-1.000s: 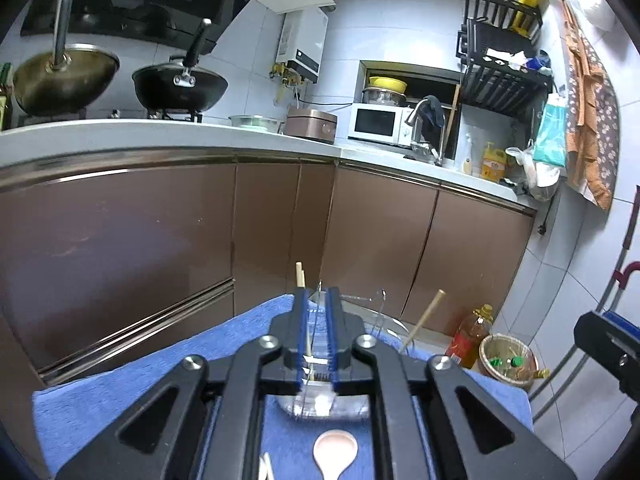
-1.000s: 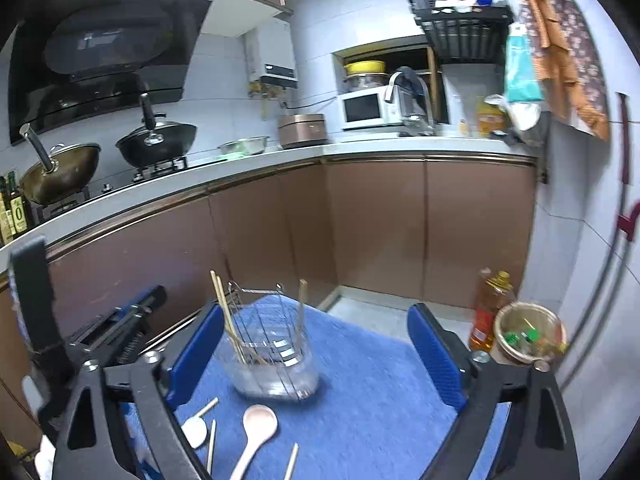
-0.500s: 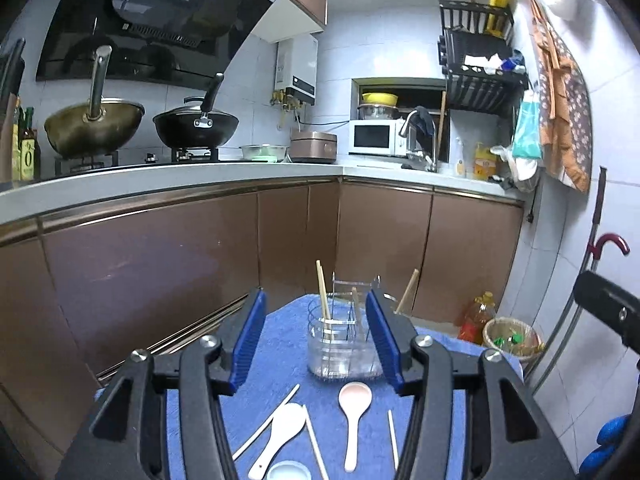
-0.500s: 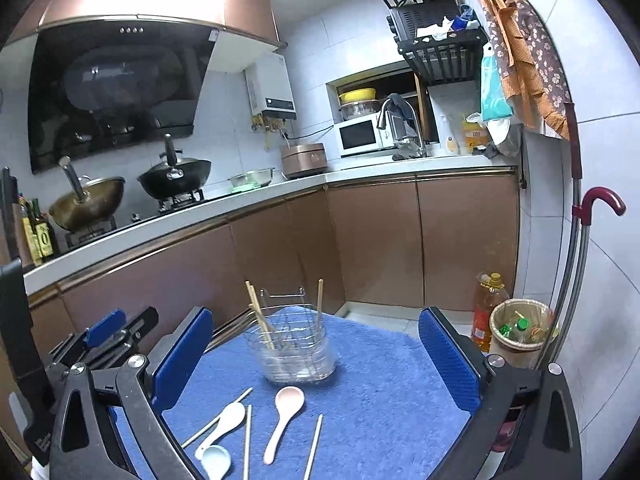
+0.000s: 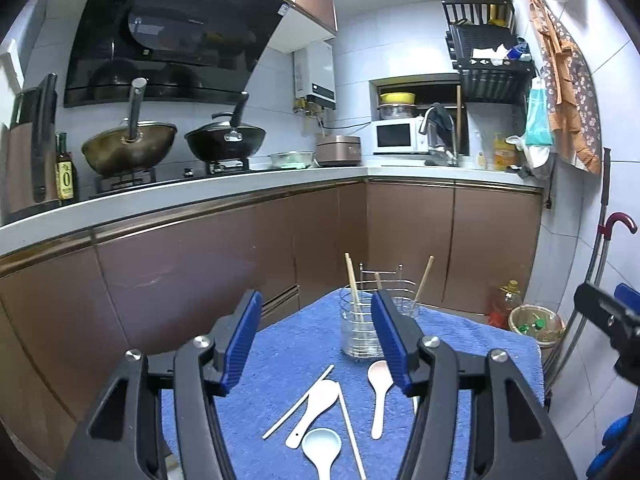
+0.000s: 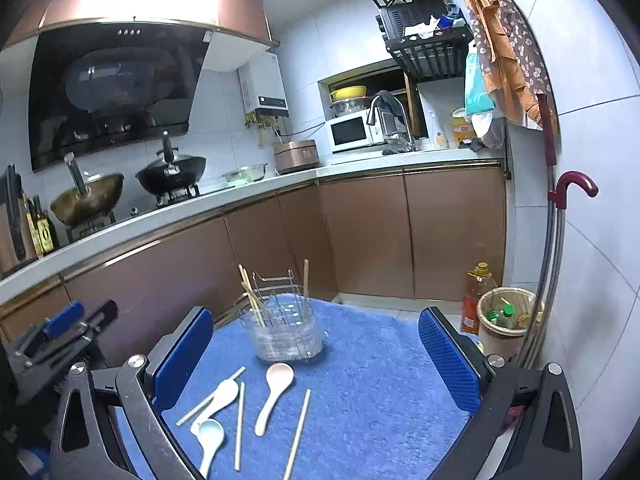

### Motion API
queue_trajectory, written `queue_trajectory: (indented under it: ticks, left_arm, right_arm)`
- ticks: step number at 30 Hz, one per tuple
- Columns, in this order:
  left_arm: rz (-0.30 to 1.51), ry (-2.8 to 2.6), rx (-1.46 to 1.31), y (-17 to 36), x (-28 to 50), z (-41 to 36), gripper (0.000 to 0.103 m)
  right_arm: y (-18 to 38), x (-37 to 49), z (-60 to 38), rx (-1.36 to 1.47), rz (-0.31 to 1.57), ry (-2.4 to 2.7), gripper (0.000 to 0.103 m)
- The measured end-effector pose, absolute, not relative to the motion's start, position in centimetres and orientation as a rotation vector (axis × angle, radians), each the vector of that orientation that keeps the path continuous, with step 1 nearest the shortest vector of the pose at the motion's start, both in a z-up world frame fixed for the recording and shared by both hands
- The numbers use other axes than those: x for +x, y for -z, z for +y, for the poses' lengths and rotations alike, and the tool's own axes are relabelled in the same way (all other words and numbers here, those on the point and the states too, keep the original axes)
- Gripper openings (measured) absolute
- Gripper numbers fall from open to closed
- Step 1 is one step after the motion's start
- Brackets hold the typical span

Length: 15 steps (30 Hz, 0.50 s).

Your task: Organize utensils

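A clear utensil holder [image 5: 360, 332] [image 6: 288, 336] with a wire frame stands on the blue towel, with several chopsticks upright in it. In front of it lie a pinkish spoon [image 5: 380, 384] [image 6: 274, 390], a white spoon [image 5: 316, 404] [image 6: 218, 398], a pale blue spoon [image 5: 322, 448] [image 6: 210, 436] and loose chopsticks [image 5: 351, 432] [image 6: 298, 432]. My left gripper [image 5: 314, 320] hangs short of the holder, its jaws opening with nothing between them. My right gripper [image 6: 314, 314] is wide open above the towel and holds nothing.
The blue towel [image 5: 480, 344] covers a small table that ends just beyond the holder. Brown cabinets and a counter with woks [image 5: 224, 140] lie behind. An oil bottle [image 6: 476, 300] and a bin [image 6: 506, 320] stand on the floor at right.
My left gripper was nearly shut around a chopstick at the holder; it has opened and drawn back. The right gripper also drew back, bringing the spoons and loose chopsticks into view.
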State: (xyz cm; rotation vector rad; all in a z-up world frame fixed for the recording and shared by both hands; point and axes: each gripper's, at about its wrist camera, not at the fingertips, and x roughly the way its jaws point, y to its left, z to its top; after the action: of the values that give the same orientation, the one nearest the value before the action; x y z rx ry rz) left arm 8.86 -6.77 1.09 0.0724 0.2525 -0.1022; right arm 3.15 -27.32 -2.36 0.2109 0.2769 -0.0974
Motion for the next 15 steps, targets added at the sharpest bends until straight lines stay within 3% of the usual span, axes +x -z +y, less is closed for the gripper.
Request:
queue_trajectory:
  ticks: [15]
  left_arm:
    - [0.237,0.067,0.134,-1.4,6.6,-8.2,0.055]
  right_arm:
    - [3.0,1.9,-28.1,0.230,0.291,0.044,0.103]
